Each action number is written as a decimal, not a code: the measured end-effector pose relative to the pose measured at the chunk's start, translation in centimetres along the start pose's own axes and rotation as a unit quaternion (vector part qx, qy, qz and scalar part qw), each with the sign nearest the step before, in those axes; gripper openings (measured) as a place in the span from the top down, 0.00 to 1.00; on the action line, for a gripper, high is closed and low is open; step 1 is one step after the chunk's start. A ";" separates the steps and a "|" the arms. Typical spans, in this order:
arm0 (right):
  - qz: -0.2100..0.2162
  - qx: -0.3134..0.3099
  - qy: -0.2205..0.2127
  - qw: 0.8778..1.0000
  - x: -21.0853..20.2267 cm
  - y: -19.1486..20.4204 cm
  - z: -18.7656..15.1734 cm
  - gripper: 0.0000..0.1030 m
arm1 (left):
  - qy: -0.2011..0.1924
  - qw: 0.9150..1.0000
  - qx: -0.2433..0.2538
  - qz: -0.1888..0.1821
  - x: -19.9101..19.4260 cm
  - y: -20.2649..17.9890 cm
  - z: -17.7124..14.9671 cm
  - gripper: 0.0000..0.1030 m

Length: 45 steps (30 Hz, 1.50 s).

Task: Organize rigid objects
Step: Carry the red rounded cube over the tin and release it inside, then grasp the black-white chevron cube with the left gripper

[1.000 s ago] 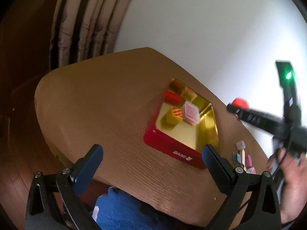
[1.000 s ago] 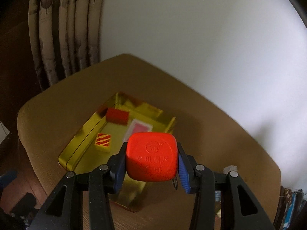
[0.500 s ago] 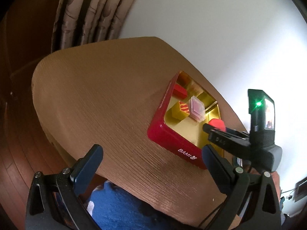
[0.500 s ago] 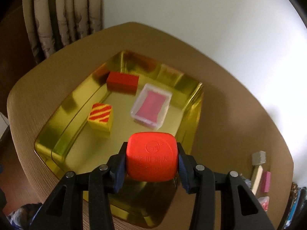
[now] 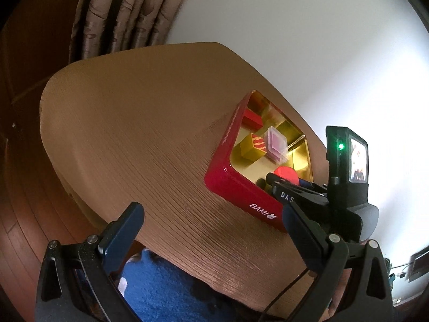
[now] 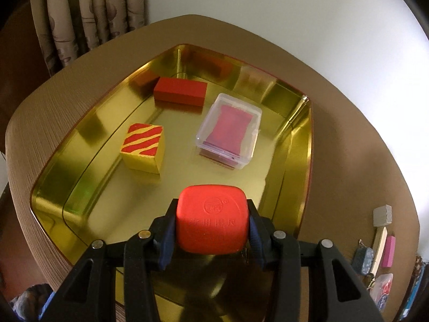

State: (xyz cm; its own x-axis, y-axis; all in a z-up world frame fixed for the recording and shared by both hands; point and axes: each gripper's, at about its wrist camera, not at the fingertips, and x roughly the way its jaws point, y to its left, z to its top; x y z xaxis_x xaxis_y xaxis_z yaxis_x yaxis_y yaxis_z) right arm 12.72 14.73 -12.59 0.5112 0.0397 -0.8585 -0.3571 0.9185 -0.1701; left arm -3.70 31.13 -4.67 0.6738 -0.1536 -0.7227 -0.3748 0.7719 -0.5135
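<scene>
Your right gripper holds the red block over the near end of the tin.

Your right fingers clamp the block by its left and right sides, its embossed face turned up toward the camera; it looks roughly square, so no long axis shows. Inside the tin, the red brick lies at the far end with its long axis running left to right, the striped cube sits at the left, and the clear box sits at the right with its length running front to back. Your left gripper hangs off the table edge, fingers wide and holding nothing. Small items lie on the table right of the tin.
</scene>
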 end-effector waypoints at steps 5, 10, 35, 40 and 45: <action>0.001 0.000 0.002 1.000 0.2 0.1 -0.1 0.54 | 0.003 1.000 0.001 0.002 0.4 -0.3 0.0 0.01; 0.013 0.000 0.016 1.000 0.3 -0.1 0.6 0.51 | 0.000 1.000 0.015 0.004 0.5 -0.9 -0.1 0.01; -0.039 0.346 -0.124 0.929 -14.4 -28.4 -30.5 0.23 | 0.022 0.940 0.339 -0.032 6.4 -21.9 -9.3 0.01; -0.021 0.356 -0.136 0.924 -16.3 -29.5 -29.8 0.23 | 0.036 0.941 0.335 -0.024 10.4 -29.5 -8.1 0.01; -0.026 0.338 -0.150 0.929 -18.6 -29.9 -29.9 0.23 | 0.060 0.951 0.304 -0.006 16.2 -34.8 -6.8 0.02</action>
State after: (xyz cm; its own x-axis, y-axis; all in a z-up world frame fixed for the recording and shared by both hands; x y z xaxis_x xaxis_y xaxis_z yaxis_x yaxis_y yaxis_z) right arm -9.51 -25.20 -6.05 0.7455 0.0039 -0.6665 0.1946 0.9552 0.2232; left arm 15.90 -2.45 -1.64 0.5852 -0.2050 -0.7846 0.0943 0.9782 -0.1853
